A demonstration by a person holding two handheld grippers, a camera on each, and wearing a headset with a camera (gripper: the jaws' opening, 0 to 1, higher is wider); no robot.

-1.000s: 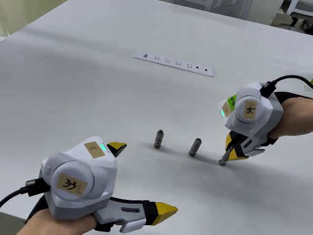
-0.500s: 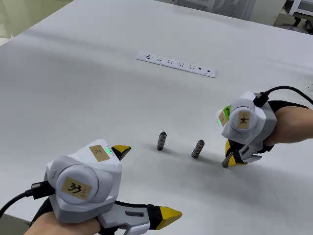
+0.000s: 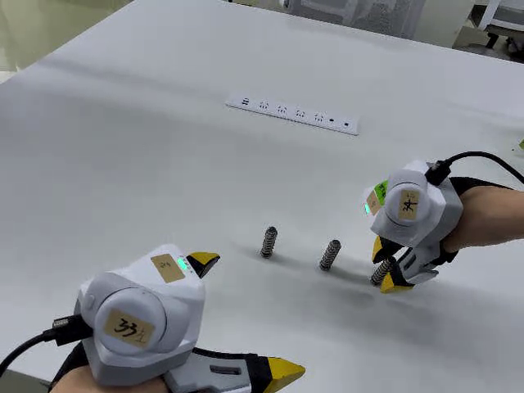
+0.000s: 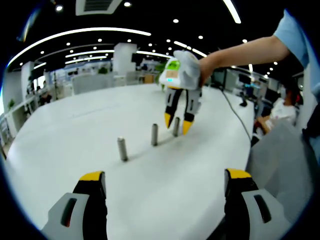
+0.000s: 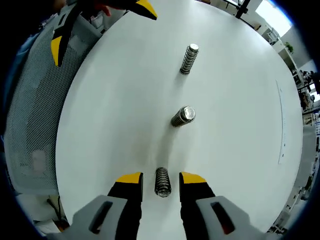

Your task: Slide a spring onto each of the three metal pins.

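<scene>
Three sprung pins in a row on the white table point(image 3: 123, 147)
At left we hold the left gripper point(image 3: 243, 318) wide open and empty. Past it stand the first pin point(image 3: 268, 241) and the middle pin point(image 3: 330, 255), each wearing a spring. At right, the third spring point(image 5: 162, 181) stands between the parted jaws of our right gripper point(image 3: 386, 268), with a small gap on both sides.

Left pin point(image 3: 268, 241), middle pin point(image 3: 330, 255) and right pin point(image 3: 381, 271) — each upright, spring-sleeved — stand in one row.
</scene>
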